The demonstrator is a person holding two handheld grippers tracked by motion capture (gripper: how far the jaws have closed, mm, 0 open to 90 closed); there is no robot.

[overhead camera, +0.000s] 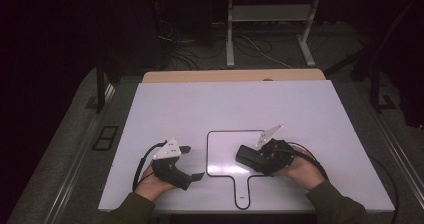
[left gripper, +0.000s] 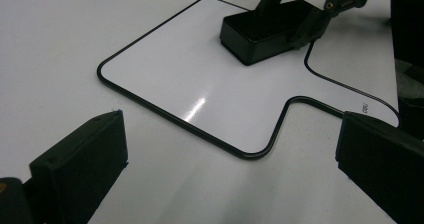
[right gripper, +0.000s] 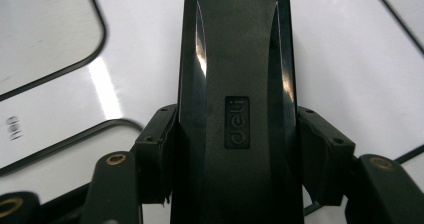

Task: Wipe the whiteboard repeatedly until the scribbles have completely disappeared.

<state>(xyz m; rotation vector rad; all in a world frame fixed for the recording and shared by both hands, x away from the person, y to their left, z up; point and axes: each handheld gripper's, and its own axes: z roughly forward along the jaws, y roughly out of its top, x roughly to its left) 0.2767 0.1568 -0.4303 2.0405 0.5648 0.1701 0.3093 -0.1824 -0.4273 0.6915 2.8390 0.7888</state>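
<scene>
A black block eraser (overhead camera: 246,155) (left gripper: 265,31) (right gripper: 235,59) marked "deli" lies flat on a small white board (overhead camera: 225,149) (left gripper: 190,74) (right gripper: 350,59) with a black rim and a handle toward the person. My right gripper (overhead camera: 253,157) (right gripper: 239,144) is shut on the eraser, its pads pressing the two long sides. It also appears at the top of the left gripper view (left gripper: 300,14). My left gripper (overhead camera: 194,162) (left gripper: 232,149) rests to the left of the board, open, with nothing between its jaws, pointing at the board's near corner.
The white table (overhead camera: 300,114) has bare surface beyond and beside the board. A wooden tabletop edge (overhead camera: 230,76) adjoins its far side. Behind stand desk legs (overhead camera: 230,34) and loose cables on a dark floor. Black cables trail from both grippers.
</scene>
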